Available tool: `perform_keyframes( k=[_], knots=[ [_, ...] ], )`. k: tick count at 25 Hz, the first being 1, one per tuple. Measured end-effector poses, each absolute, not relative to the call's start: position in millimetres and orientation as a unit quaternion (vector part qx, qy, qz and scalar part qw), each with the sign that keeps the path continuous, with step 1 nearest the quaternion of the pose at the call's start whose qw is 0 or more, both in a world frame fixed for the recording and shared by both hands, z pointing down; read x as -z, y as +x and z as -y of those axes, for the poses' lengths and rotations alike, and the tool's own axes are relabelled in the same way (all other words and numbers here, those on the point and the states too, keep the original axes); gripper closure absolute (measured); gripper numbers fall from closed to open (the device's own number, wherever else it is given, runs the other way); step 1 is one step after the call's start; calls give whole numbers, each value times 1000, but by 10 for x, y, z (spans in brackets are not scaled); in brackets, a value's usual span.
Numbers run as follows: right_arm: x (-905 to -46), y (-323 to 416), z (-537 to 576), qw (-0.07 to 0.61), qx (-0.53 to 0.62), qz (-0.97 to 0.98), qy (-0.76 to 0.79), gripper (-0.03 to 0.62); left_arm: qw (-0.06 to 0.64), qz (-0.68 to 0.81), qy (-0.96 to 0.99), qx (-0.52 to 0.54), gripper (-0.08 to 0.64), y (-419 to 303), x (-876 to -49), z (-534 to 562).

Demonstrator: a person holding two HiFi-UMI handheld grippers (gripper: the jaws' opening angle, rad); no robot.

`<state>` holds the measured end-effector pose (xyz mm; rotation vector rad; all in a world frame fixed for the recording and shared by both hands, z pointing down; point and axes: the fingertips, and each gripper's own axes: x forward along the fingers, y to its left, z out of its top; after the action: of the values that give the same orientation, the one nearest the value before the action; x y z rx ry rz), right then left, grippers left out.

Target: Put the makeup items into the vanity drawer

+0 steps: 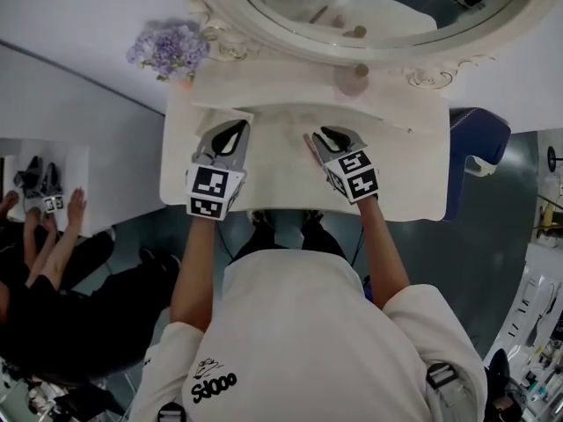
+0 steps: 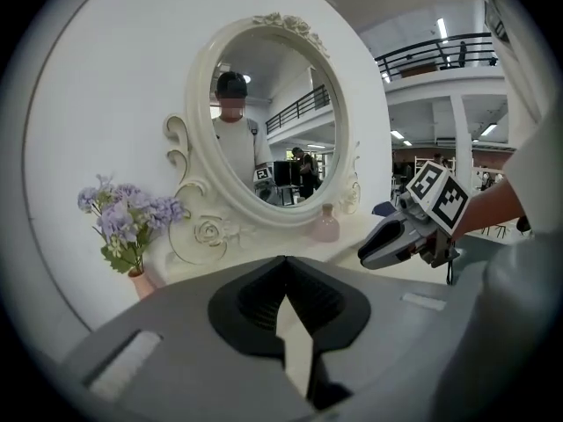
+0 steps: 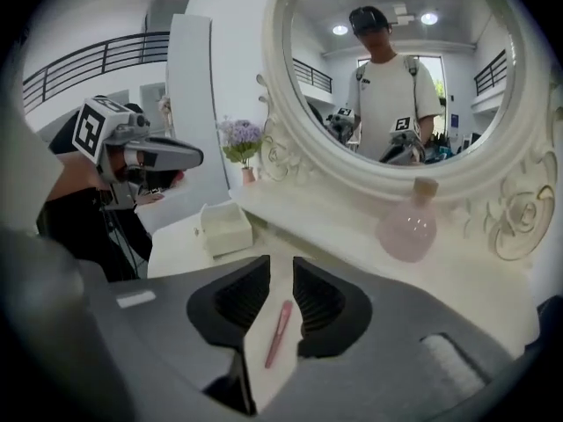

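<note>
A slim pink makeup pen (image 3: 279,332) lies on the white vanity top (image 1: 413,192). My right gripper (image 3: 281,269) stands open over the pen, which lies between the jaws with neither pad touching it. In the head view the pen (image 1: 312,152) shows just left of the right gripper (image 1: 332,135). To its left, my left gripper (image 1: 236,130) is shut and holds nothing; its tips (image 2: 284,266) meet above the table. No drawer shows in any view.
A pink bottle (image 1: 354,79) stands at the foot of the oval mirror (image 1: 378,16). A small white box (image 3: 224,227) sits at the table's left, and purple flowers (image 1: 167,49) stand at the back left corner. People sit to the left; a blue chair (image 1: 475,148) is on the right.
</note>
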<state>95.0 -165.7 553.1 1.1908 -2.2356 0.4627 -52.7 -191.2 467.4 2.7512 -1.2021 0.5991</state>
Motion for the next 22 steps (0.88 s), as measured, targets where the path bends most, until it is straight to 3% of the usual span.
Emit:
perform_keyframes(
  k=[12, 22],
  knots=[
    [-6611, 970, 1419, 370, -235, 800, 409, 488, 97, 404, 880, -232, 540, -535, -5225, 1679],
    [-6890, 1027, 1380, 378, -259, 786, 415, 508, 107, 413, 872, -241, 540, -618, -5338, 1578]
  ],
)
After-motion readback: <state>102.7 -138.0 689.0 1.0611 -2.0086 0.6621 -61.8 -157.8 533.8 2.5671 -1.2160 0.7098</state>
